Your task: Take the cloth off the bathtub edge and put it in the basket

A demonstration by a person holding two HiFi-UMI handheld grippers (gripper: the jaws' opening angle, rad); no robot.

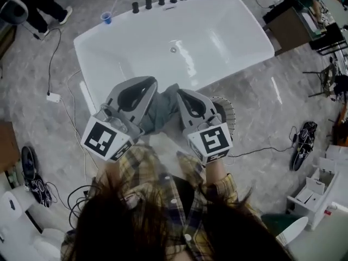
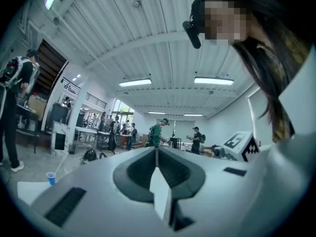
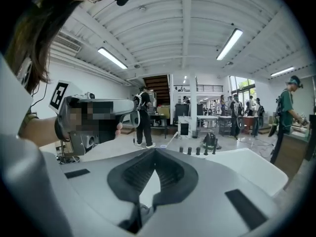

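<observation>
A grey cloth (image 1: 161,112) lies crumpled over the near edge of the white bathtub (image 1: 109,48). In the head view it shows between my two grippers, partly hidden by them. My left gripper (image 1: 144,82) is held up above the cloth's left side, jaws shut with nothing between them. The right gripper (image 1: 182,94) is over the cloth's right side, also shut and empty. Both gripper views look up at the ceiling, past the closed left gripper (image 2: 157,150) and the closed right gripper (image 3: 154,150). A ribbed basket (image 1: 228,112) stands on the floor to the right, mostly behind the right gripper.
A blue cup (image 1: 106,17) and black taps (image 1: 161,0) sit on the tub's far rim. Cables and a white adapter (image 1: 53,97) lie on the floor at left, a black device (image 1: 303,140) and a white box (image 1: 314,193) at right. Several people stand in the hall.
</observation>
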